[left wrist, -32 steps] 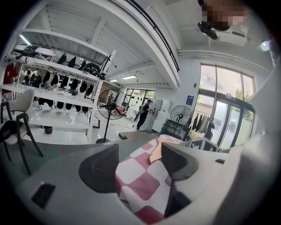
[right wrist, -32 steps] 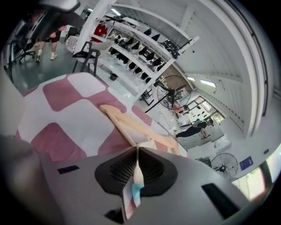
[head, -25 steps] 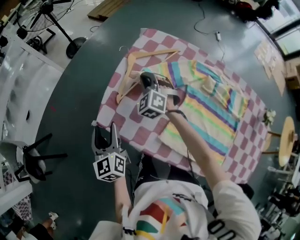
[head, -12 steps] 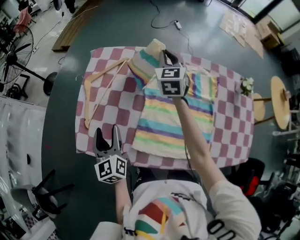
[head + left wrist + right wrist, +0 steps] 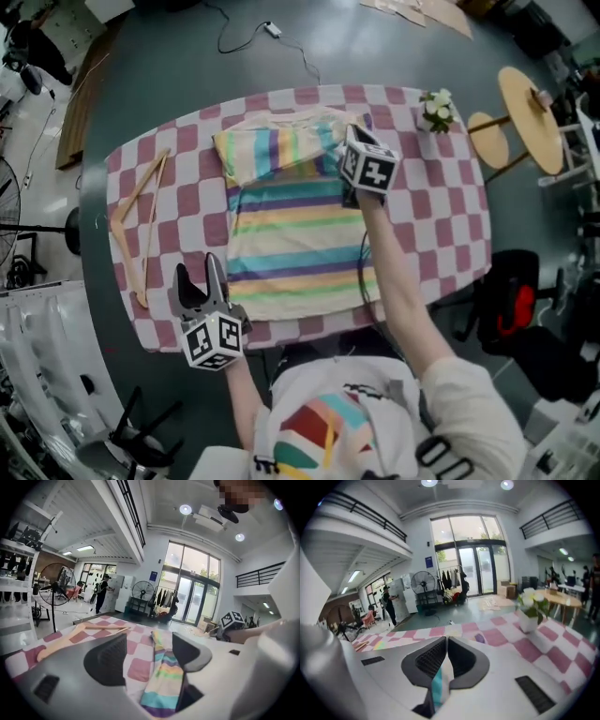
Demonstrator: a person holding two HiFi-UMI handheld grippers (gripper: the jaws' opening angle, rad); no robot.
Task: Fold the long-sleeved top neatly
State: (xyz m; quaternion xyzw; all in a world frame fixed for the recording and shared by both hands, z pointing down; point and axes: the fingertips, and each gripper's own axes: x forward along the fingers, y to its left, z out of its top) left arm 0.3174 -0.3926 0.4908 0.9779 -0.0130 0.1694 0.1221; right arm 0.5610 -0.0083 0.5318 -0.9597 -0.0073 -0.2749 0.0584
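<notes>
The striped long-sleeved top lies flat on the checked tablecloth, with a folded band across its far end. My right gripper hovers at the top's far right corner, mostly hidden under its marker cube. In the right gripper view, that gripper is shut on a thin strip of the top's fabric. My left gripper stands open at the near left of the cloth, beside the hem. Nothing is between its jaws in the left gripper view; the top lies just ahead.
A wooden hanger lies on the left of the cloth. A small pot of flowers stands at the far right corner. Round wooden stools are beyond the table on the right. A cable runs over the floor.
My right gripper has carried the pinched fabric from the top's left side across to its far right corner. My left gripper has shifted in to the near left of the cloth.
</notes>
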